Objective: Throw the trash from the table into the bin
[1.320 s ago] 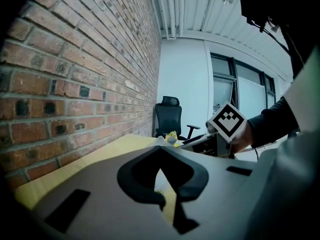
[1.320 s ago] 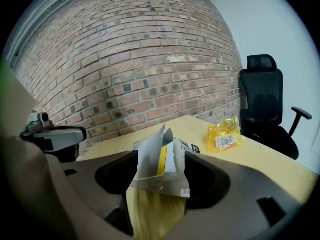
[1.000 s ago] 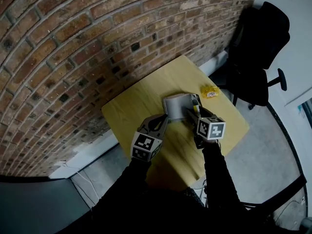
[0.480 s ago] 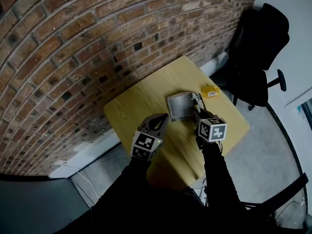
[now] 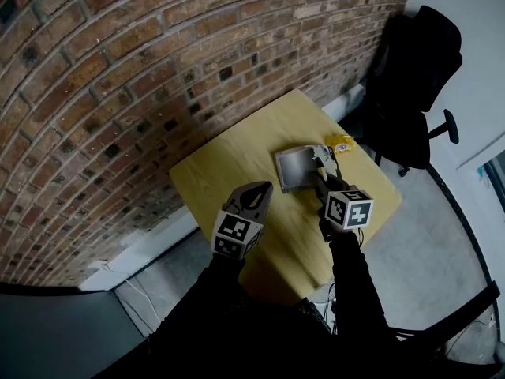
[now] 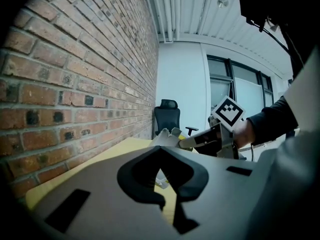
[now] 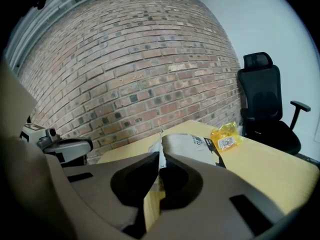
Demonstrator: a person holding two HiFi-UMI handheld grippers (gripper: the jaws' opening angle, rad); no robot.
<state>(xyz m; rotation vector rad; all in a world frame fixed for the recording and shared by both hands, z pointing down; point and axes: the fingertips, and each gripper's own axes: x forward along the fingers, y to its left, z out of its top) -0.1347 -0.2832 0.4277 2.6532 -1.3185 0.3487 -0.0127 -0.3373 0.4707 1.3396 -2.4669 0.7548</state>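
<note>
Head view: my right hand-held gripper (image 5: pixel 321 178) pinches the near edge of the grey bag (image 5: pixel 298 166) at the far side of the table (image 5: pixel 229 172). Left gripper view: my left hand-held gripper (image 6: pixel 159 149) is pressed together, empty. Right gripper view: only a thin edge is held, so I judge the film could slip free on the lift.

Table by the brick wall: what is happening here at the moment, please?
A person is clearing trash from the wooden table with a gripper in each hand. The right gripper is shut on one edge of a flat grey packet near the table's middle. The left gripper is shut and empty, held to its left. A crumpled yellow wrapper lies untouched beyond the packet, toward the black office chair. No bin shows in any view.
</note>
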